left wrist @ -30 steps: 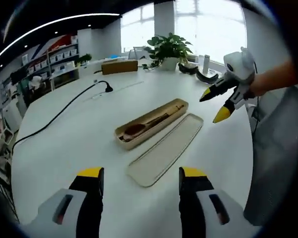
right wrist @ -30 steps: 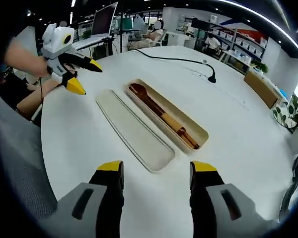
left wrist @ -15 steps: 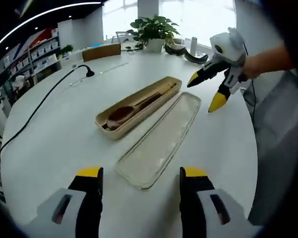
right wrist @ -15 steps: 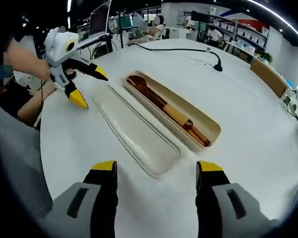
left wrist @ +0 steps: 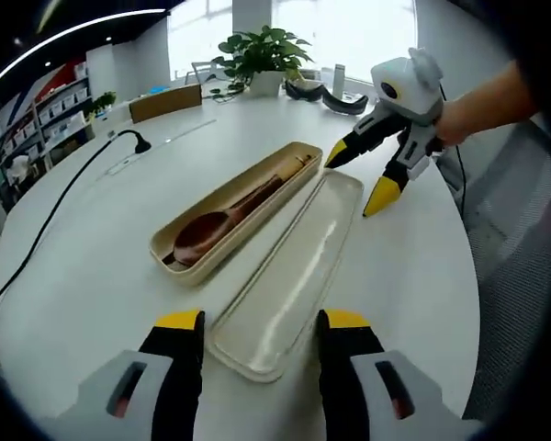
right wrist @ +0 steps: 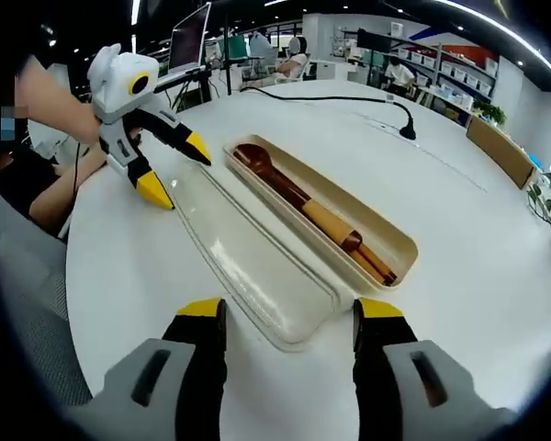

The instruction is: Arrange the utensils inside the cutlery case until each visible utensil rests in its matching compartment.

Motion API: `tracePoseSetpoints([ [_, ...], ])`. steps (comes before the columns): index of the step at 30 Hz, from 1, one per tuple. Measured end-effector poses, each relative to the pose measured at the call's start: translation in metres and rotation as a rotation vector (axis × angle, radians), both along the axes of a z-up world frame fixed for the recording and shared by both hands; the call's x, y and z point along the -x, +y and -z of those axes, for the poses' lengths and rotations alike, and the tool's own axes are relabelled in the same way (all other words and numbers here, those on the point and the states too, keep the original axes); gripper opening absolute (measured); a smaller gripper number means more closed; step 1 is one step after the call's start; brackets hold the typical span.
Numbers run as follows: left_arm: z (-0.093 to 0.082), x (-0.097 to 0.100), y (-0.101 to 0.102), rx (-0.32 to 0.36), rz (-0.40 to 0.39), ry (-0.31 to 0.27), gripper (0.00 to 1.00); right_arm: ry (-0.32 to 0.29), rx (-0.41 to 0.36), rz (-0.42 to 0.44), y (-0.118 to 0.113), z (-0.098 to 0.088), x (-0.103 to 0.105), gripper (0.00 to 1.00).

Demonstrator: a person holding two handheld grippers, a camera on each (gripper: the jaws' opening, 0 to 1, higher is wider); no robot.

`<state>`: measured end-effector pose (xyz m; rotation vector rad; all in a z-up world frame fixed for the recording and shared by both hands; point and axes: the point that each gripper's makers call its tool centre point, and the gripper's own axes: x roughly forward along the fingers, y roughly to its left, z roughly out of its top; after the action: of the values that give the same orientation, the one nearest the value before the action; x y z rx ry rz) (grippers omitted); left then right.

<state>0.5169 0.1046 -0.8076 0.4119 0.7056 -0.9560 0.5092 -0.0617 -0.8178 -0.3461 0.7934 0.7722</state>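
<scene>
Case: the beige cutlery case lies open on the white round table; we see a wooden spoon in it, bowl toward the left gripper, with what look like wooden chopsticks alongside.
Lid: the flat lid rests just beside the case, parallel to it — separate, underside up.
Left gripper: ours, jaws apart and empty, hovering over the lid's near end.
Right gripper: likewise spread wide, gripping nothing, poised over the opposite end of the lid.
Handling: we judge the lid light, stiff and smooth — likely slippery, so pinch a long edge rim at each end.
Utensils: light, rigid wood; take the spoon by its handle mid-length if it needs reseating.
Risk: a one-ended lift could make the lid pivot and skid on the table.
</scene>
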Motion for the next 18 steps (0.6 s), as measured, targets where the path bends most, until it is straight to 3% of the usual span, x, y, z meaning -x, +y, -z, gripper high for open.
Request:
tracePoseSetpoints([
  [7,-0.001,0.017,0.003,-0.010,0.044,-0.008,0.49,-0.003,0.001,0.009,0.004,-0.002,0.011,0.51],
  [12,-0.007,0.043,0.002,-0.006,0.092,-0.028,0.46,0.007,0.015,0.016,0.007,-0.001,0.024,0.52],
  [14,-0.005,0.054,0.000,-0.036,0.144,-0.030,0.43,0.019,0.031,0.005,0.009,-0.001,0.035,0.52],
  [17,-0.001,0.079,-0.003,-0.087,0.179,0.032,0.41,0.030,0.040,-0.001,0.012,-0.001,0.049,0.49],
  [18,-0.003,0.084,-0.004,-0.092,0.194,0.022,0.41,0.031,0.041,0.006,0.013,-0.001,0.053,0.47],
])
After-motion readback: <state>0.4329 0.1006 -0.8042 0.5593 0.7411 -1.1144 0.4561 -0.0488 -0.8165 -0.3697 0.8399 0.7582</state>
